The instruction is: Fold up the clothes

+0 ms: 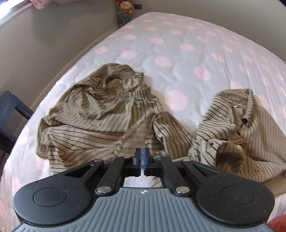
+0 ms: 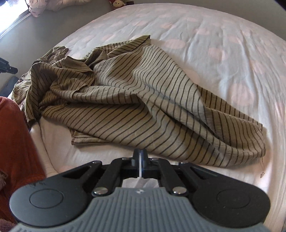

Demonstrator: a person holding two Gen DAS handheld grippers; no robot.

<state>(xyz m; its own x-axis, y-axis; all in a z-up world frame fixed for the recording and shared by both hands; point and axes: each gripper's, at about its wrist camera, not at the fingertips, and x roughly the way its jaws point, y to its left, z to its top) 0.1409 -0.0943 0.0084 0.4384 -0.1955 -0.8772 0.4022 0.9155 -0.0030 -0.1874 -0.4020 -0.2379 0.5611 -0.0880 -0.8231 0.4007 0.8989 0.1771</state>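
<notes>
Folding not started. Striped shirt (image 2: 135, 100) lies crumpled on the polka-dot bedsheet (image 1: 178, 44), bunched toward the sheet's near edge, collar and sleeves tangled. Left gripper (image 1: 142, 153) and right gripper (image 2: 140, 155) both have fingers together, hovering at the shirt's near hem; whether either pinches cloth, can't tell. Spreading flat and all folds remain.

Left wrist view: the left tool (image 1: 142, 153) covers the near hem of the striped garment (image 1: 100, 114); whether cloth sits between its closed tips cannot be told. A toy (image 1: 126, 10) at 12 o'clock is cut off by the top edge. A dark frame (image 1: 10, 114) at 9 o'clock is cropped.

Right wrist view: the right tool (image 2: 140, 155) hides the shirt (image 2: 143, 92) edge likewise. An orange sleeve (image 2: 16, 142) runs off at 9 o'clock.
</notes>
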